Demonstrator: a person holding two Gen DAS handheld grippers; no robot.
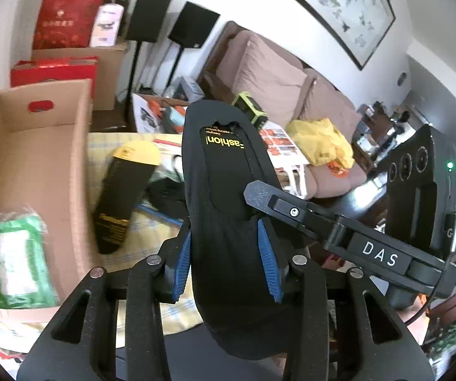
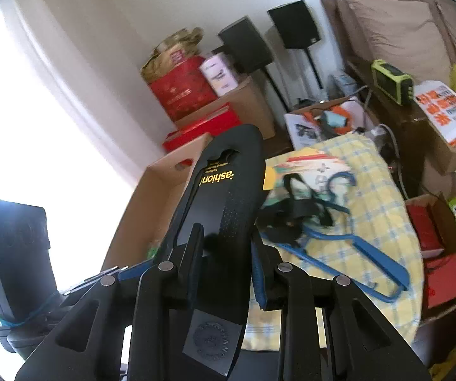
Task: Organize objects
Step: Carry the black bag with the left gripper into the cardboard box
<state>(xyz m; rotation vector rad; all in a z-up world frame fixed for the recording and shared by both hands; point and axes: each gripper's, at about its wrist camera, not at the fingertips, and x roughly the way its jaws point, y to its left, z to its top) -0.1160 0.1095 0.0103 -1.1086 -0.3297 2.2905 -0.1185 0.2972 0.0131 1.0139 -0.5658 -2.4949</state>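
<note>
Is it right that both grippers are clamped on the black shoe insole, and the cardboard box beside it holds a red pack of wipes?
Not quite. Both the left gripper and right gripper do clamp the black insole, but the pack of wipes in the cardboard box is green, as the left wrist view shows.

A black shoe [image 1: 224, 190] with yellow "Fashion" print on its insole is held up, toe pointing away, above the yellow checked cloth [image 2: 383, 222].
</note>
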